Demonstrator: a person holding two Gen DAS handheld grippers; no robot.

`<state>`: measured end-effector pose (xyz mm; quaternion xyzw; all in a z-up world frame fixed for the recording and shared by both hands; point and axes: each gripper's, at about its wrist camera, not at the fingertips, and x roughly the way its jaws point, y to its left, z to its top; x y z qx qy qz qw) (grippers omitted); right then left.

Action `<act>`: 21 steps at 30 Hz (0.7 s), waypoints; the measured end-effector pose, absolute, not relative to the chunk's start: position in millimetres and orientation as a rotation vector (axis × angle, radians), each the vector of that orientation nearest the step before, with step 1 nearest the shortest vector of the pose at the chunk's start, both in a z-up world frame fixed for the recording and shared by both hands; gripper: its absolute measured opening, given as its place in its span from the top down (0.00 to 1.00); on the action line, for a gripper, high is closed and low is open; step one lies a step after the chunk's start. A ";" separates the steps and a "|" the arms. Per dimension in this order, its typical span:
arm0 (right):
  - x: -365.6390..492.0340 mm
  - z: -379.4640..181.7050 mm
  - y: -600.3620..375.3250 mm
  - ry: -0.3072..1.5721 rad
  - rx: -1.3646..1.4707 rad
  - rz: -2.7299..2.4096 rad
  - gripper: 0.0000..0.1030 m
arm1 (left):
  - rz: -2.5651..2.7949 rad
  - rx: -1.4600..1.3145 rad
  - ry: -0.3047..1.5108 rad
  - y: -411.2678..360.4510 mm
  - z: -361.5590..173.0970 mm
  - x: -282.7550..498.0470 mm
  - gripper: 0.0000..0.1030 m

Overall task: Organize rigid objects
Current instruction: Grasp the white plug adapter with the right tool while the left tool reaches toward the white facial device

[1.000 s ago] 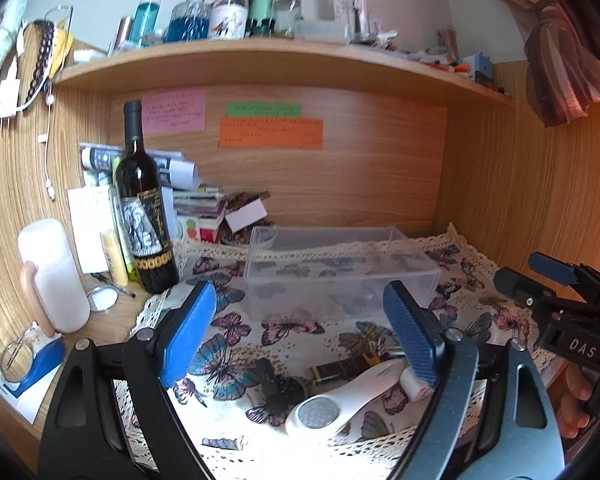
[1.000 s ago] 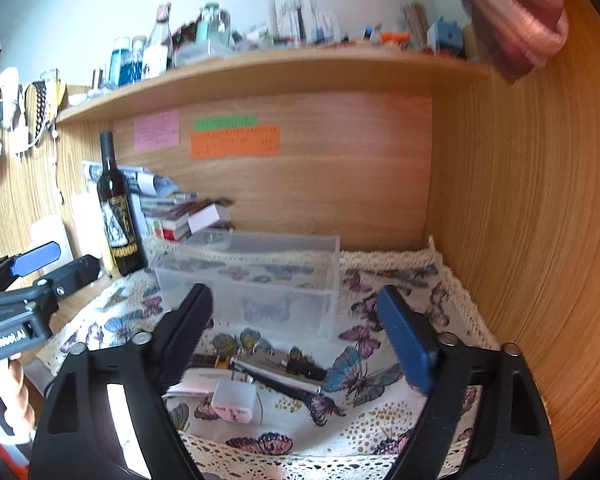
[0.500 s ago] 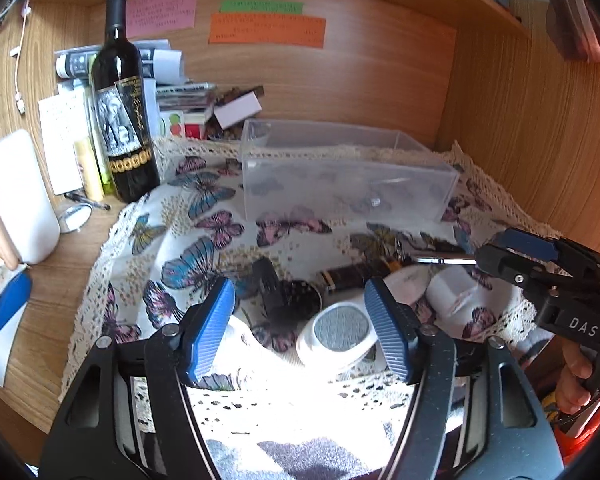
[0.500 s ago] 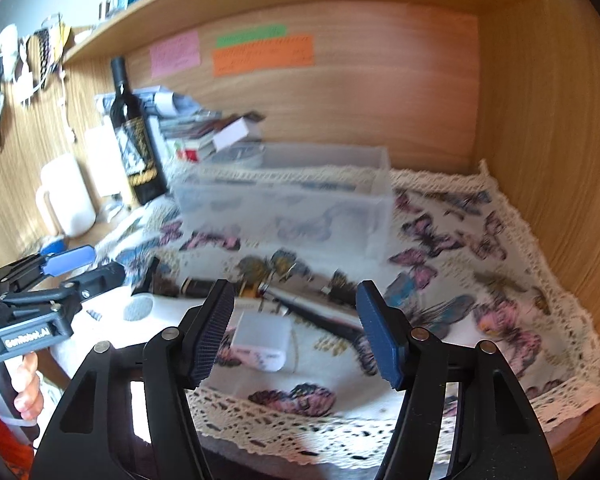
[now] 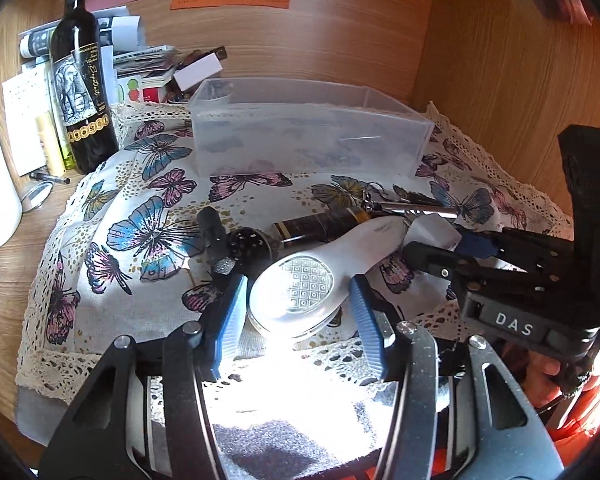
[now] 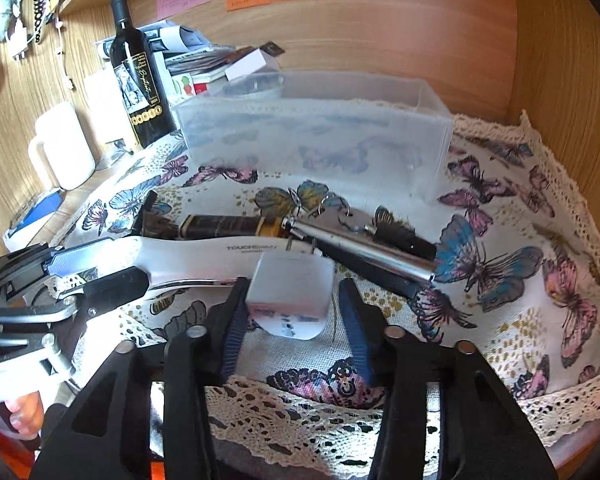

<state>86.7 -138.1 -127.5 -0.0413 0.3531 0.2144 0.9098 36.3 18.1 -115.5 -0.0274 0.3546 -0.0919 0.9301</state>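
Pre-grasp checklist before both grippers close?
1. Left gripper straddles the white device: ok.
2. Right gripper straddles the white charger: ok.
3. Both jaws open: ok.
4. Pads touching the items: cannot tell.
5. Clear bin open on top: ok.
6. Device handle free of the dark tube beside it: cannot tell.
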 end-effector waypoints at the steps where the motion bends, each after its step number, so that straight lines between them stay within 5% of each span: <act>1: 85.8 -127.1 -139.5 0.724 -0.086 0.440 0.65 | -0.196 -0.056 0.730 16.8 -115.9 35.2 0.50; 11: 76.0 -125.0 -158.7 0.708 -0.097 0.395 0.67 | -0.238 -0.034 0.739 -1.5 -119.8 41.1 0.50; 21: 79.7 -130.1 -164.4 0.714 -0.080 0.395 0.66 | -0.319 -0.070 0.751 -17.4 -128.2 70.1 0.39</act>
